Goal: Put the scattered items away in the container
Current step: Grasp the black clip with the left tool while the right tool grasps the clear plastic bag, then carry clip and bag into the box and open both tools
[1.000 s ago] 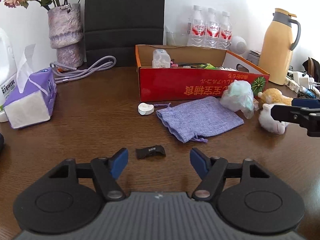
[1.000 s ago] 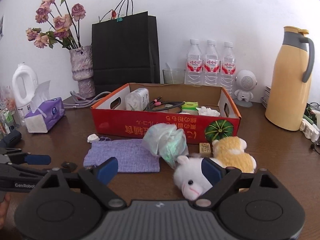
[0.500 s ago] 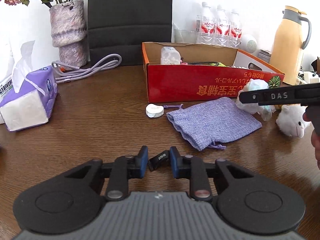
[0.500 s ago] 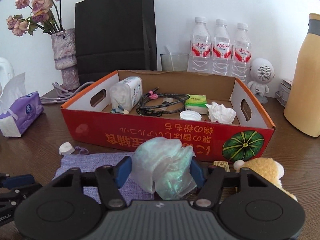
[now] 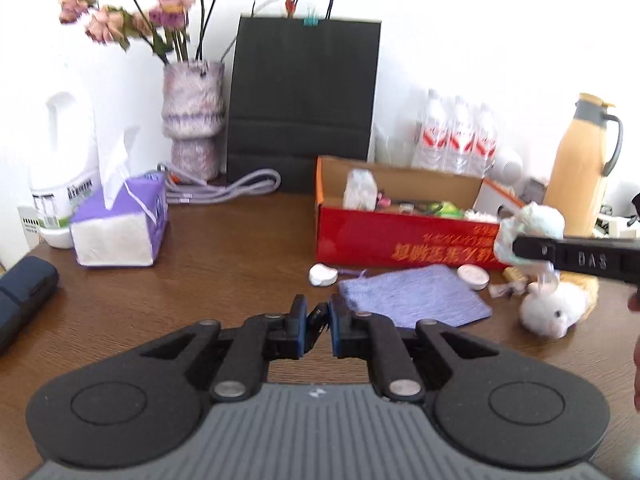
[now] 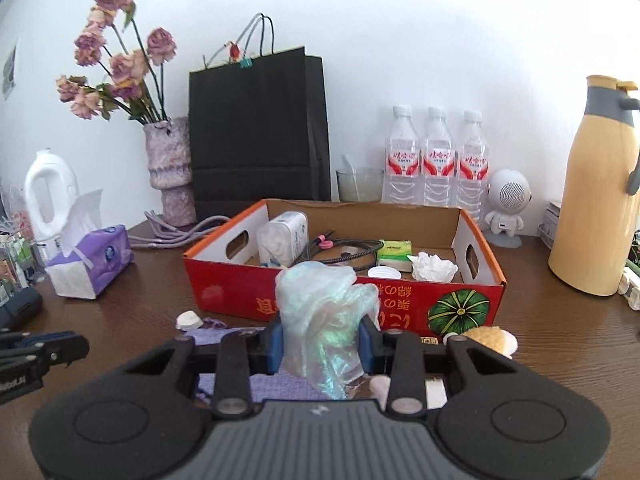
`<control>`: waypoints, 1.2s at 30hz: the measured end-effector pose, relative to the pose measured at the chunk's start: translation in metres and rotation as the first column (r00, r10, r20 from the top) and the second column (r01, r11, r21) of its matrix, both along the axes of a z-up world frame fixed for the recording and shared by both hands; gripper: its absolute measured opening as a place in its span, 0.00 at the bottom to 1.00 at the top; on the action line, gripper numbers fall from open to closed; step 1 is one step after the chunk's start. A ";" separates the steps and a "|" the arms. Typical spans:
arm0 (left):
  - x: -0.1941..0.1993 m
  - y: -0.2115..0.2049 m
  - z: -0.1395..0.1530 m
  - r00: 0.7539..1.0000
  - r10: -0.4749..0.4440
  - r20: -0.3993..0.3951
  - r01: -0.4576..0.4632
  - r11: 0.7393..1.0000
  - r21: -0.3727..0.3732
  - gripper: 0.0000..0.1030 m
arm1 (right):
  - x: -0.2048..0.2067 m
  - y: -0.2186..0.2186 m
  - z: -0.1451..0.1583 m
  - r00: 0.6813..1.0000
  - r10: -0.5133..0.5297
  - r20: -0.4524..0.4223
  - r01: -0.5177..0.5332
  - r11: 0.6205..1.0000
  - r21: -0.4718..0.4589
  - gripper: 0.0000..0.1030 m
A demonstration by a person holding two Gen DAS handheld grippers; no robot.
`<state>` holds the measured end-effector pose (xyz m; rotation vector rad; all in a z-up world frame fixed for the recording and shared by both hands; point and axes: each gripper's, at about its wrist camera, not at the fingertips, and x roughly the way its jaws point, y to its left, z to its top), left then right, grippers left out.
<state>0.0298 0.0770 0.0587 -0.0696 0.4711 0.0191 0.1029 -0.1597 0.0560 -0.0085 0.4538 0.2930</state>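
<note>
Both tools loaded, both short of the box. Left tool (image 5: 318, 322) clenched on a small black clip (image 5: 319, 315), raised off the surface (image 5: 224, 248). Right tool (image 6: 320, 344) clenched on a crumpled plastic bag (image 6: 324, 312), likewise clear of the wood, bulging up between the blue pads.

Red cardboard box (image 6: 344, 296) straight ahead of the right tool, open top facing up, long axis running left to right across the view, near wall just beyond the bag. Seen from the left wrist, box (image 5: 400, 236) far and to the right, well apart from the clip; right tool (image 5: 576, 260) crossing in front of its right end. So: right hand much the nearer, needing only a forward carry over the near wall; left hand owing a longer diagonal reach far-right.

Probably best taken in turn, to keep the two tools from meeting above the box.

Still scattered near the box's front wall: purple cloth pouch (image 5: 412, 300), white heart-shaped case (image 5: 323, 275), round lid (image 5: 473, 277), white plush toy (image 5: 552, 312).
</note>
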 end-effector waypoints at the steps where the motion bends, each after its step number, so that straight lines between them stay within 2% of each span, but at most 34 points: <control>1: -0.008 -0.006 0.003 1.000 -0.002 0.021 0.002 1.000 0.000 0.12 | -0.013 -0.002 0.002 1.000 -0.007 0.004 0.007 1.000 0.009 0.34; 4: -0.025 -0.023 0.009 0.998 -0.033 0.045 0.033 0.999 0.003 0.12 | -0.052 -0.011 0.004 1.000 -0.023 0.009 0.022 0.999 0.041 0.34; 8: -0.045 -0.045 0.017 0.994 -0.073 0.078 0.073 0.997 0.001 0.12 | -0.098 -0.027 0.006 0.998 -0.051 0.034 0.050 0.998 0.033 0.34; 13: -0.077 -0.065 0.027 0.983 -0.121 0.136 0.120 0.993 0.014 0.12 | -0.139 -0.043 0.006 0.996 -0.074 0.050 0.072 0.996 0.046 0.34; 18: -0.111 -0.074 0.036 0.973 -0.125 0.192 0.125 0.992 0.011 0.12 | -0.179 -0.048 0.008 0.994 -0.071 0.080 0.068 0.997 0.035 0.34; 21: -0.123 -0.083 0.035 0.964 -0.158 0.216 0.154 0.987 0.037 0.12 | -0.192 -0.048 0.006 0.994 -0.071 0.089 0.067 0.997 0.044 0.34; 26: -0.108 -0.087 0.038 0.960 -0.173 0.220 0.170 0.985 0.033 0.12 | -0.181 -0.045 0.012 0.992 -0.066 0.106 0.060 0.997 0.057 0.34; 29: -0.081 -0.083 0.049 0.958 -0.171 0.231 0.170 0.985 0.026 0.12 | -0.153 -0.046 0.022 0.993 -0.058 0.100 0.051 0.996 0.068 0.34; 31: -0.050 -0.080 0.059 0.955 -0.176 0.239 0.174 0.984 0.029 0.12 | -0.125 -0.046 0.032 0.992 -0.060 0.108 0.051 0.996 0.080 0.34; 34: 0.013 -0.074 0.079 0.956 -0.185 0.228 0.194 0.981 -0.018 0.12 | -0.077 -0.049 0.052 0.988 -0.043 0.150 0.022 0.990 0.138 0.34; 36: 0.059 -0.070 0.094 0.960 -0.179 0.213 0.190 0.981 -0.032 0.12 | -0.036 -0.047 0.067 0.986 -0.041 0.165 0.019 0.991 0.135 0.34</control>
